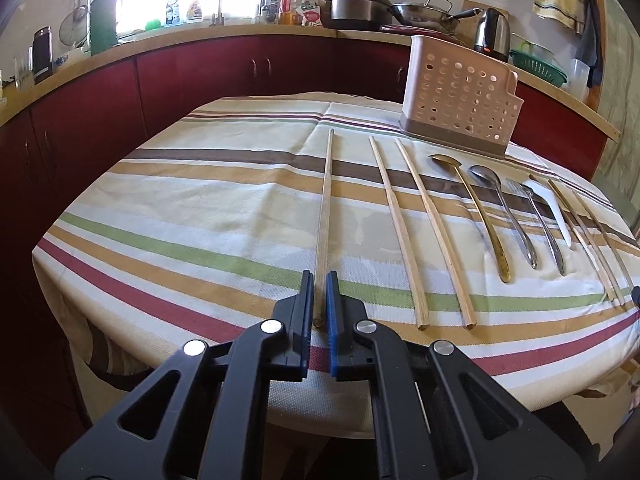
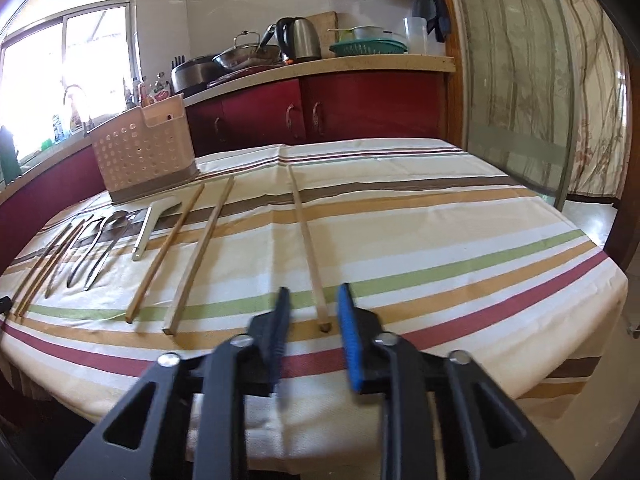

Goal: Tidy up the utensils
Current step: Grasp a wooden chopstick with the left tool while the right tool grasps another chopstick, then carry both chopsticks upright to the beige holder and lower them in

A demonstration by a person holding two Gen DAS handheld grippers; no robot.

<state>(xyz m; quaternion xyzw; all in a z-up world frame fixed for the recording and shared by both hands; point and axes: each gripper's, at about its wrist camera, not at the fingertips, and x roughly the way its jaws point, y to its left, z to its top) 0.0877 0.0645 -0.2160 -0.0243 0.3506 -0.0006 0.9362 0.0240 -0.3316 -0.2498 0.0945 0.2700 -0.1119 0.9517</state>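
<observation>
A striped tablecloth (image 1: pixel 200 200) covers the table, and a perforated pink utensil caddy (image 1: pixel 460 92) stands upright at its far side. In front of the caddy, utensils lie in a row: wooden chopsticks (image 1: pixel 394 224), a gold spoon (image 1: pixel 472 200), a steel spoon (image 1: pixel 504 212), a fork (image 1: pixel 540 224) and a white spatula (image 1: pixel 554 208). Farthest from the caddy, the left gripper (image 1: pixel 319 280) is closed narrowly around the near end of one chopstick (image 1: pixel 326 200). The right gripper (image 2: pixel 314 300) is spread wide, straddling the near end of another chopstick (image 2: pixel 306 240), not touching it.
</observation>
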